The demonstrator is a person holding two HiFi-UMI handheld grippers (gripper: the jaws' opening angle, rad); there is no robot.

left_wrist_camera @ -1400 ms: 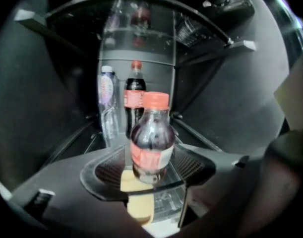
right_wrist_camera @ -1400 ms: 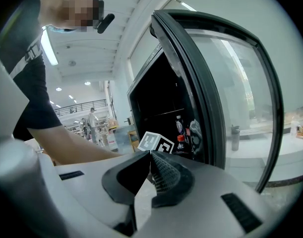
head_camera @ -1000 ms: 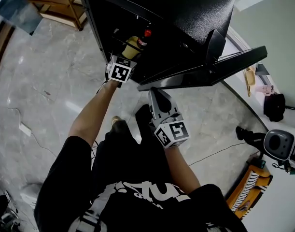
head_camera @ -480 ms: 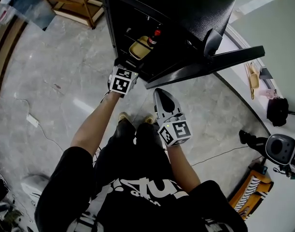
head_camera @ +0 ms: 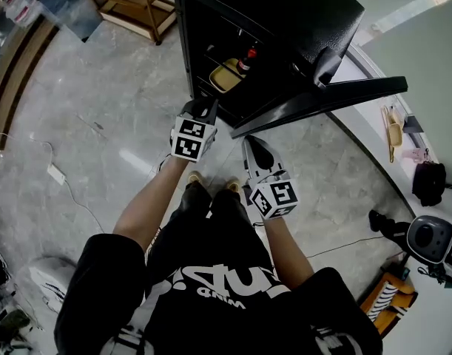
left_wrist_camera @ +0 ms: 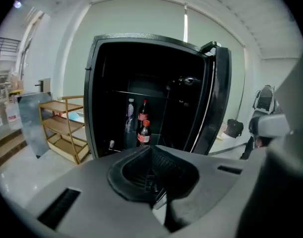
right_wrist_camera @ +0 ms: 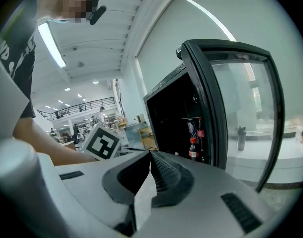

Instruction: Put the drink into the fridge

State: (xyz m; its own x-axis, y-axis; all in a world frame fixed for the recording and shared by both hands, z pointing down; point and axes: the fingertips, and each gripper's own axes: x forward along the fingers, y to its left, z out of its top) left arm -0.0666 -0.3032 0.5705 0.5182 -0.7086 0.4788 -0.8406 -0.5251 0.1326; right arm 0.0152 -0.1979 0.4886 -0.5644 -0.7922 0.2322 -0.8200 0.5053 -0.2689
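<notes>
The black fridge [head_camera: 285,21] stands open, its glass door [head_camera: 322,102] swung out to the right. On its shelf stands a dark drink bottle with a red cap [left_wrist_camera: 144,133], with a second one [left_wrist_camera: 143,113] and a clear bottle [left_wrist_camera: 130,115] behind; from above I see a red cap [head_camera: 247,53]. My left gripper [head_camera: 206,111] is in front of the opening, clear of the bottles. Its jaws have just been closing and are shut with nothing between them [left_wrist_camera: 152,148]. My right gripper [head_camera: 253,145] hangs under the door edge, shut and empty [right_wrist_camera: 151,154].
A wooden shelf rack [head_camera: 129,6] stands left of the fridge. A cable with a power strip [head_camera: 55,173] lies on the grey floor at the left. A black bag [head_camera: 429,183] and a round grey device [head_camera: 431,235] sit at the right.
My left gripper has drawn back out of the fridge opening towards me and its jaws have shut empty. The red-capped bottle stays on the shelf. The right gripper has barely shifted.
</notes>
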